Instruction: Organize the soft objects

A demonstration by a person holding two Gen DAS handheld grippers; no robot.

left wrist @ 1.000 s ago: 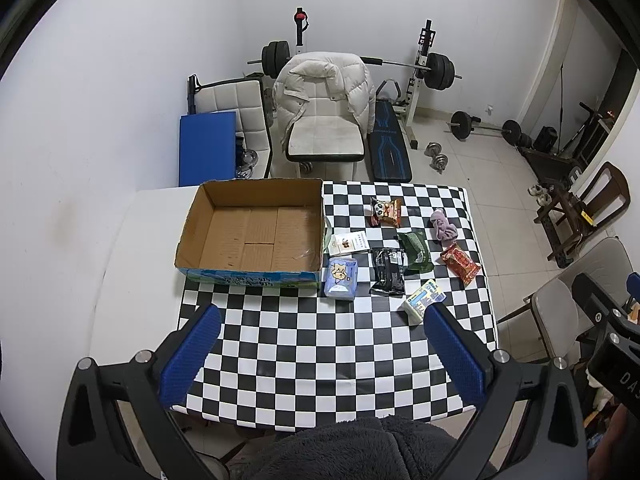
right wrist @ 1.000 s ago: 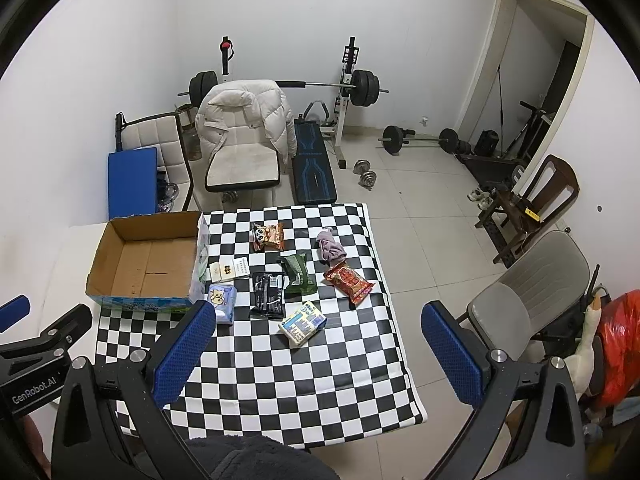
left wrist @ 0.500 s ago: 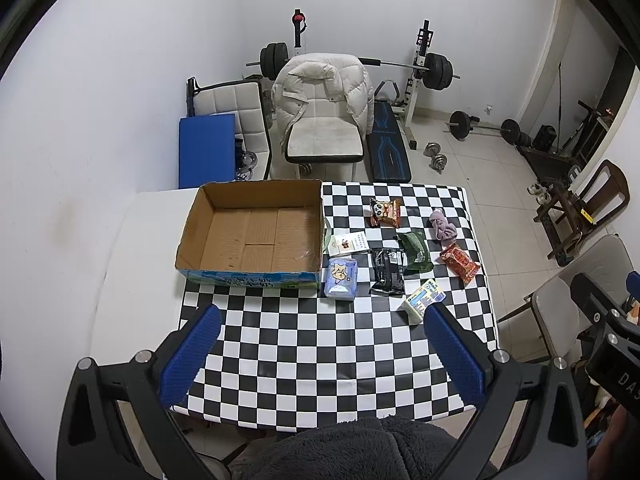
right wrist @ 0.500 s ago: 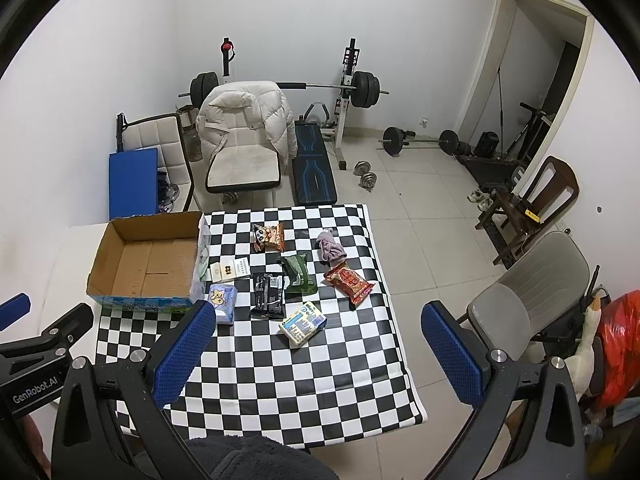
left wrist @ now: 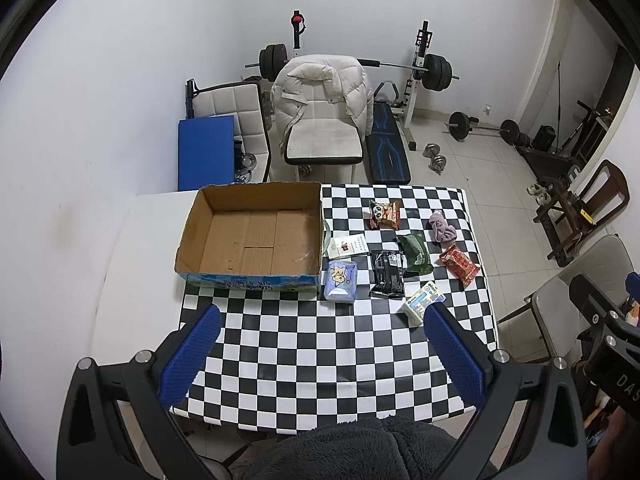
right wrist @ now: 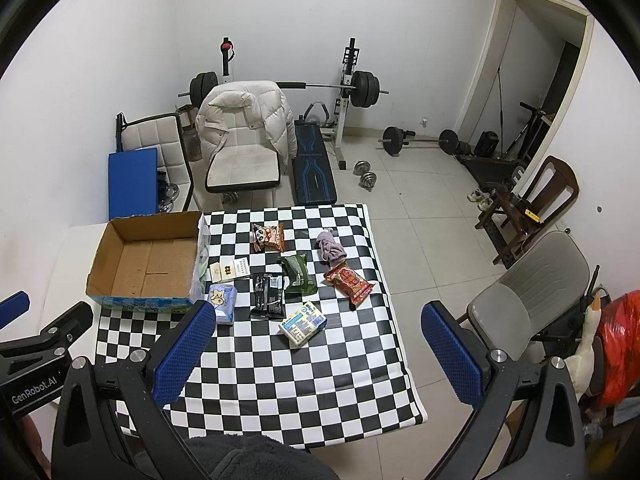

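Note:
An empty cardboard box [left wrist: 252, 236] [right wrist: 148, 258] sits at the far left of the checkered table [left wrist: 320, 352]. To its right lie several soft packs: a blue tissue pack [left wrist: 340, 282], a black packet [left wrist: 387, 272], a green pouch [left wrist: 414, 254], a red snack bag [left wrist: 460, 265], a panda snack bag [left wrist: 384, 214], a mauve cloth [left wrist: 442, 229], a white card box [left wrist: 347, 246] and a blue-white pack [left wrist: 422, 305]. My left gripper [left wrist: 320, 354] hovers open high above the table's near half. My right gripper [right wrist: 314, 354] is open too, high over the table's right front edge.
A white chair with a puffy jacket [left wrist: 320, 116] and a weight bench with barbell [left wrist: 388, 148] stand behind the table. A grey chair [right wrist: 528, 300] and a wooden chair [right wrist: 536, 200] are on the right. Dumbbells [right wrist: 366, 174] lie on the tiled floor.

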